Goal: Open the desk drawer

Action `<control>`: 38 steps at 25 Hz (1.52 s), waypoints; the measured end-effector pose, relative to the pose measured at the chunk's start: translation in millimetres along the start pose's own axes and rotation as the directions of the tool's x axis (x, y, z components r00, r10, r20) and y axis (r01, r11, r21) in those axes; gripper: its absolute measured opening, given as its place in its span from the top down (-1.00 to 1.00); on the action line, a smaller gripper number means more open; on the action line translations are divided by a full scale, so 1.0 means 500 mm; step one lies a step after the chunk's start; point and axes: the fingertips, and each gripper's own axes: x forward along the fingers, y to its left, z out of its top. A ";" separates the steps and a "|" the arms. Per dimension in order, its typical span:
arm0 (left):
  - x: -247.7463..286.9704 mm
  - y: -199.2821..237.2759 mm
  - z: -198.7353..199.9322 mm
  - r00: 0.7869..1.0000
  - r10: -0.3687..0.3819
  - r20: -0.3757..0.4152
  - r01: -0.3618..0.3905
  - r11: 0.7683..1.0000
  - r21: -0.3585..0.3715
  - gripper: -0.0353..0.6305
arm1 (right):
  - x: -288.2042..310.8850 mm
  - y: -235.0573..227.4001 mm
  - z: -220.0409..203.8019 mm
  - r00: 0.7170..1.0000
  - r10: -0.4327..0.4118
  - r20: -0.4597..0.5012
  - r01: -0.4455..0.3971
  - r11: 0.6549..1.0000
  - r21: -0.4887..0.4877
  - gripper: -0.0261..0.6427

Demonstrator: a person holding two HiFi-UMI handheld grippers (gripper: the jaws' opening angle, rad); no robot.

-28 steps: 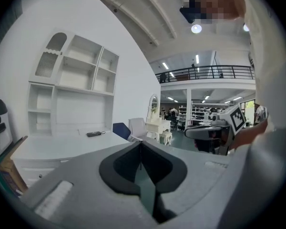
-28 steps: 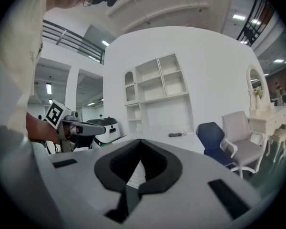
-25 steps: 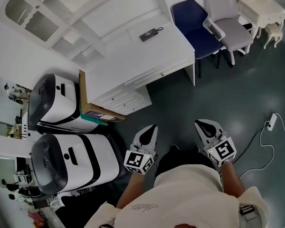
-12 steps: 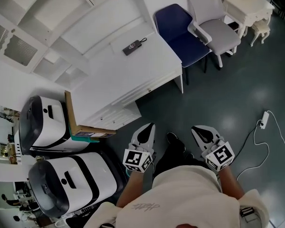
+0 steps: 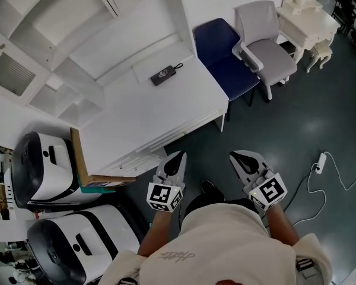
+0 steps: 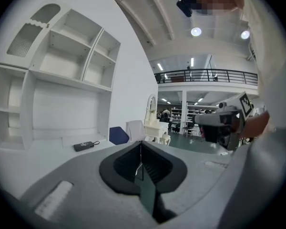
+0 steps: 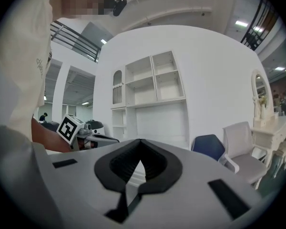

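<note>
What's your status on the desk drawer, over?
Left tongs and right tongs shut, empty. Drawer closed, not yet reached. Nothing blocking it.

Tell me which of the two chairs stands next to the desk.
The dark blue chair, right at the end of the desk. The grey chair has armrests and stands further along, beside the cream table.

No words or numbers can be read. The script on the person's shirt (image 5: 225, 242) is too small to make out. The cubes on the left gripper (image 5: 175, 157) and right gripper (image 5: 241, 157) carry only black-and-white square patterns.
</note>
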 end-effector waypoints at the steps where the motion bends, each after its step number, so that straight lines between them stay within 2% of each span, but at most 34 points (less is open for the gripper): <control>1: 0.009 0.024 0.004 1.000 0.004 0.006 -0.004 1.000 0.002 0.85 | 0.024 -0.006 0.005 1.000 0.001 0.003 -0.001 1.000 -0.004 0.92; 5: 0.027 0.089 0.002 1.000 0.015 0.018 -0.015 1.000 -0.004 0.85 | 0.088 -0.007 -0.006 1.000 0.005 -0.017 -0.005 1.000 -0.014 0.92; 13: 0.029 0.167 -0.023 0.999 0.047 0.028 -0.045 0.997 -0.066 0.85 | 0.181 -0.022 -0.035 0.995 0.028 -0.094 -0.031 0.999 -0.039 0.92; 17: 0.020 0.184 -0.051 0.996 0.091 0.010 -0.089 0.989 -0.115 0.84 | 0.228 -0.025 -0.039 0.988 0.086 -0.131 -0.093 0.994 -0.051 0.92; 23: 0.028 0.246 -0.060 0.982 0.185 -0.024 -0.187 0.973 -0.137 0.84 | 0.323 -0.030 -0.053 0.961 0.221 -0.164 -0.235 0.969 -0.070 0.92; 26: 0.057 0.268 -0.030 0.972 0.235 -0.025 -0.236 0.962 -0.138 0.84 | 0.366 -0.063 -0.029 0.951 0.268 -0.151 -0.279 0.959 -0.055 0.92; 29: 0.104 0.284 0.019 0.959 0.283 -0.017 -0.283 0.953 -0.109 0.84 | 0.402 -0.118 0.002 0.945 0.304 -0.119 -0.311 0.949 -0.042 0.92; 33: 0.182 0.309 0.067 0.954 0.299 -0.009 -0.299 0.952 -0.071 0.84 | 0.444 -0.197 0.014 0.936 0.338 -0.095 -0.343 0.939 -0.040 0.92; 38: 0.244 0.328 0.090 0.940 0.341 0.002 -0.340 0.937 -0.076 0.84 | 0.479 -0.278 0.002 0.928 0.357 -0.107 -0.361 0.932 -0.020 0.92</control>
